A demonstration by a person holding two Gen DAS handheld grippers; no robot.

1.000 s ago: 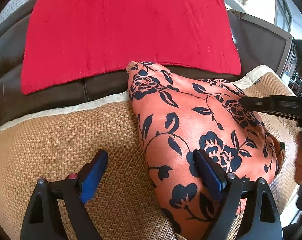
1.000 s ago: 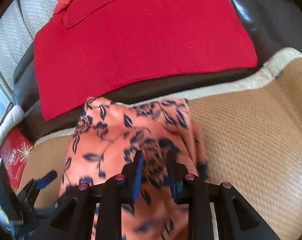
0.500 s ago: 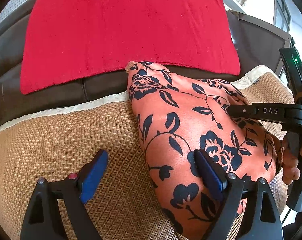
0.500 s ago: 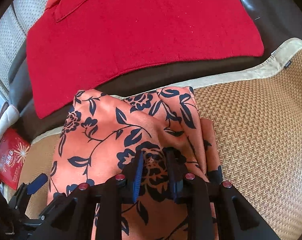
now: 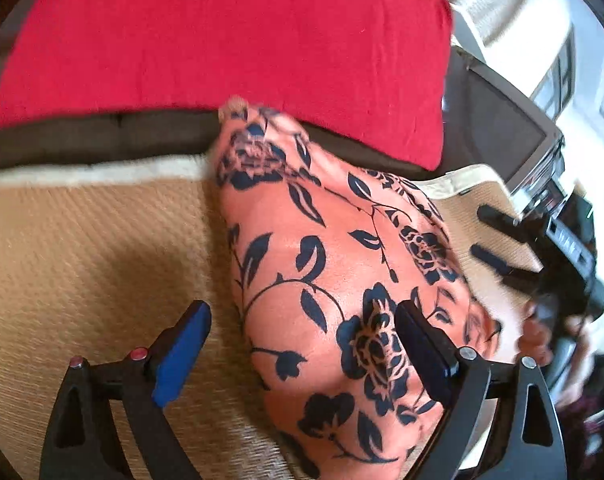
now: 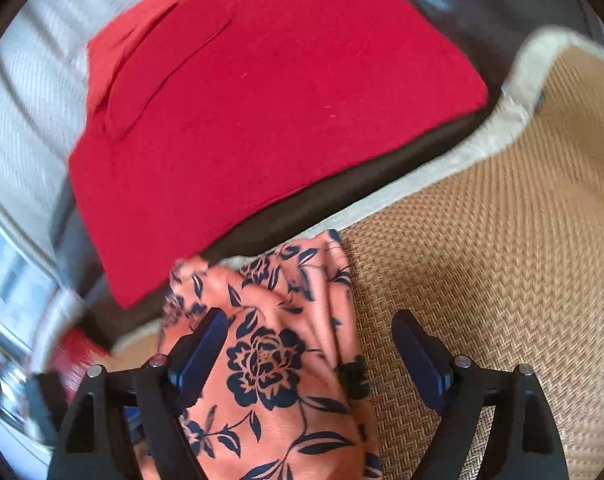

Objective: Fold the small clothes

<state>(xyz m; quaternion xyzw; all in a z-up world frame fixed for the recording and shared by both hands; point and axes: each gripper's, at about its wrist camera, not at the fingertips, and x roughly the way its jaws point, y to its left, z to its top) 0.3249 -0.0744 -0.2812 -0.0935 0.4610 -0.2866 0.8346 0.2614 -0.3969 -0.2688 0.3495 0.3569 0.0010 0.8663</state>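
Presently noted, left to right: woven tan mat (image 5: 82, 248) over a dark sofa seat (image 5: 102, 136); red cloth (image 5: 222, 40) draped behind. Left tongs (image 5: 302, 356) spread wide, right pad over the garment, pinching nothing. Orange garment with dark floral print (image 5: 322, 280), folded into a narrow heap, lying on the mat, far tip reaching the red cloth. Right tongs (image 6: 310, 348) just opened, spread apart above the garment's fold, gripping nothing.
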